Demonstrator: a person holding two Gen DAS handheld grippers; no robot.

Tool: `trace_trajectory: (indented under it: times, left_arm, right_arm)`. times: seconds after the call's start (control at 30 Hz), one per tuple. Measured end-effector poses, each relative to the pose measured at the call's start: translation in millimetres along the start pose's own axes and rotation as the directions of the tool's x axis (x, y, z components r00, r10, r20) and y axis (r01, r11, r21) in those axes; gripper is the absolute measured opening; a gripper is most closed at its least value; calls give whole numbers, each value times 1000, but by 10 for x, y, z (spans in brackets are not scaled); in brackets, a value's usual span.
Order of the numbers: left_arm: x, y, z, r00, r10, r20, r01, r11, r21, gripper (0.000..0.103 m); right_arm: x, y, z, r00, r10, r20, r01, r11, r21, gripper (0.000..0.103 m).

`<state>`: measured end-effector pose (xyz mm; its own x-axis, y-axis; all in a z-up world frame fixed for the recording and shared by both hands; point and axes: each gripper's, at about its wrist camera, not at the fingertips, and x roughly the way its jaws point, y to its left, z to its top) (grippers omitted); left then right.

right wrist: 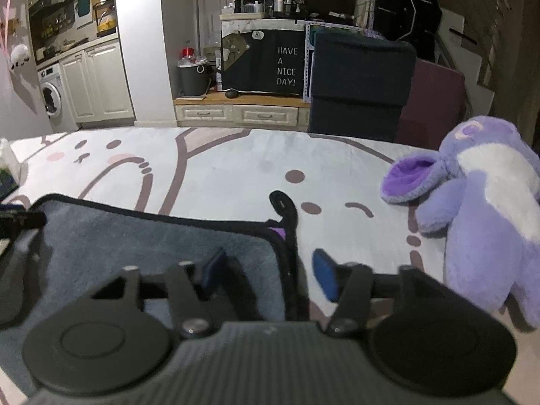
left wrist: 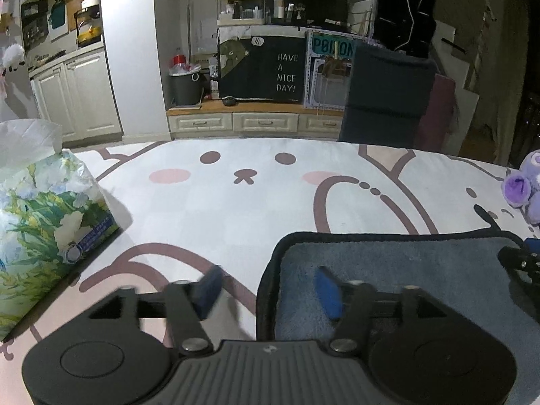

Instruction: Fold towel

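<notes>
Flat on the cartoon-bunny printed bedspread (left wrist: pixel 256 209) lies one grey terry towel with black edging (left wrist: pixel 405 263), its long axis running left-right. Both the left gripper (left wrist: pixel 270 292) and right gripper (right wrist: pixel 266 275) gape wide, empty, each straddling a towel side edge. One floral tissue pack (left wrist: pixel 40 222) and one purple plush toy (right wrist: pixel 479 209) flank it.

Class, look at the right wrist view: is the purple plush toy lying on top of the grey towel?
No, the purple plush toy lies on the sheet, apart from the grey towel.
</notes>
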<state>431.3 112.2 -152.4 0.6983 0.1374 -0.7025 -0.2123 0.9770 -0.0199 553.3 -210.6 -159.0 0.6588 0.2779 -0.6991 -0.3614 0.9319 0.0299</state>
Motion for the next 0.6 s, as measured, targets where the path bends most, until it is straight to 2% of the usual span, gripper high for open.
trace_trajectory:
  times: [0.03,0.13,0.33,0.47,0.6]
  left_arm:
    - [-12,0,2,1000,-5,-5,5,1000,-4,79]
    - [-61,-9,-1,1000,-17,-6,17,1000,-1,89]
    - [-196,-33,3,1000,-18,-3,18,1000,18,101]
    - [-321,-29,26,1000,-15,4,15,1000,20,103]
    - [-449,-42,35,1000,-22,6,22,1000,22,103]
  right_arm:
    - [-15,-4,3,1000,4,0,-4,1000,5,75]
    - [-72,7,9,1000,9,1,-9,1000,3,83]
    - [-219,35,12,1000,23,2,-23,1000,7,96]
    - [-340,53,19,999,33,6,-33,999,16,103]
    - [-479,63,48,999,47,17,-48,998,42,103]
